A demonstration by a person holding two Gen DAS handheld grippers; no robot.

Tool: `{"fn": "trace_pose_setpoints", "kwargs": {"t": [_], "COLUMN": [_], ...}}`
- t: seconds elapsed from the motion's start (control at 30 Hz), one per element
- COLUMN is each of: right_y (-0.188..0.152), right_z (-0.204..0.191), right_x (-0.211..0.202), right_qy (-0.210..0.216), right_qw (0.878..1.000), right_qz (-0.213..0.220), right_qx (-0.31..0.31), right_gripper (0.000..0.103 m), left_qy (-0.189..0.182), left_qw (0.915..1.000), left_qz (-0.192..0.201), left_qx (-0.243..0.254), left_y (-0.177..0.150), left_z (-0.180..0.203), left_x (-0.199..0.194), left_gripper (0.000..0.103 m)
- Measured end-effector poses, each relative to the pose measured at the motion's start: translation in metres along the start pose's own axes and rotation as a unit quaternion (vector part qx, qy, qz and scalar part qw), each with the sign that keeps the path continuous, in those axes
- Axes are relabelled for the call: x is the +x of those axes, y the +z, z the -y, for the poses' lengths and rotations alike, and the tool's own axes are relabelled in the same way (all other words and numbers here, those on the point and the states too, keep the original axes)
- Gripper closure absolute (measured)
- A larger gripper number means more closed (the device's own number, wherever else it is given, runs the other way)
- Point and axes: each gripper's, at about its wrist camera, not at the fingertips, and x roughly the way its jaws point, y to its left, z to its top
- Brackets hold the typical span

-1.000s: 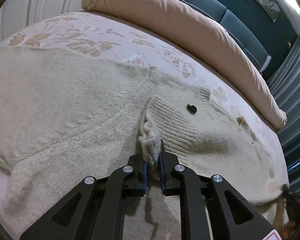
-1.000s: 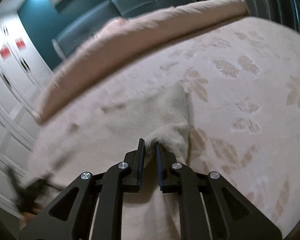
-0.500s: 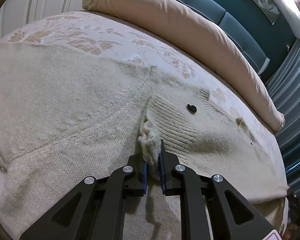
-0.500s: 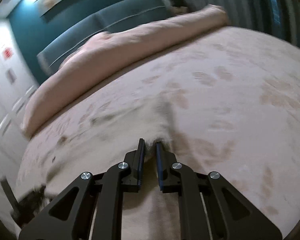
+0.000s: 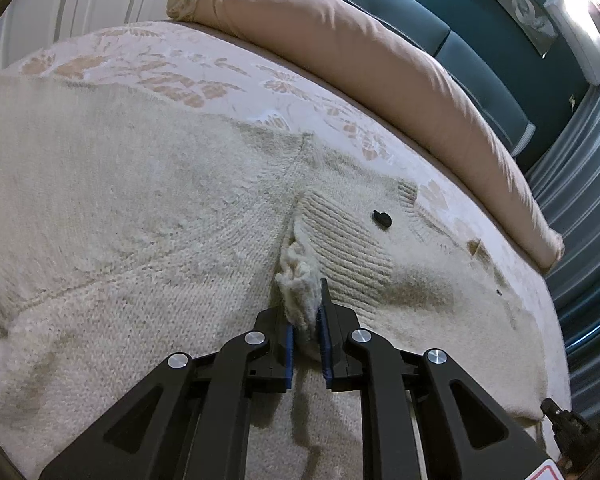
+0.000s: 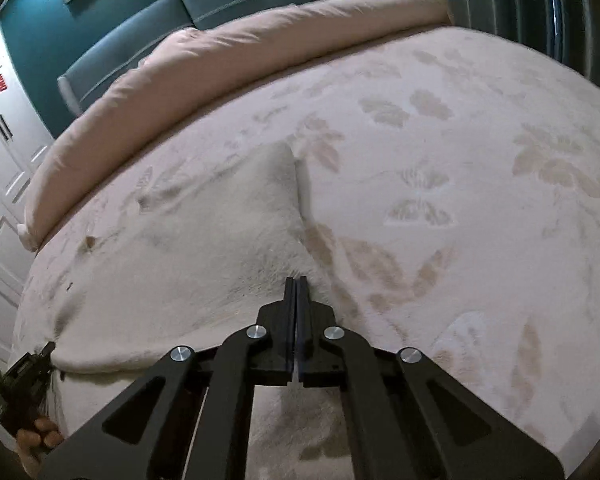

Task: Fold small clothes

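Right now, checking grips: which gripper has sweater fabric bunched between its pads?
The left gripper: sweater knit bunches between its jaws; the right gripper is shut with nothing visible between.

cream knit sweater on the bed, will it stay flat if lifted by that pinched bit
Probably not: the cream knit sweater looks floppy, bunching into a tuft at the left gripper. Its thick fuzzy knit likely grips the pads well. It would probably drape and sag.

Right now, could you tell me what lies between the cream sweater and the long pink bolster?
In the left wrist view, only a bare strip of floral bedspread separates the sweater from the bolster.
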Motion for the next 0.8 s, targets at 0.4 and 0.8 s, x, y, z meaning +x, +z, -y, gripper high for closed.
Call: {"fn": "trace_pose_setpoints", "kwargs": {"t": [0.4,0.8], "right_y": [0.025,0.063], "right_z": [0.001,-0.001], "right_x": [0.01,0.083], "right_qy": [0.029,0.007], "right_qw": [0.999,0.999], "right_qz": [-0.026,-0.036], "right_qx": [-0.035,-0.036], "right_gripper": [0.096,0.103], "left_qy": [-0.021,0.037], "left_qw": [0.9986,0.9981], "left_qz": [0.006,-0.023], "left_qx": [-0.049,0.044], "left_y": [0.038,0.031], "left_z": [-0.01,0.011], "left_x": [-0.021,0.019], "left_gripper": [0.046,0.059]}}
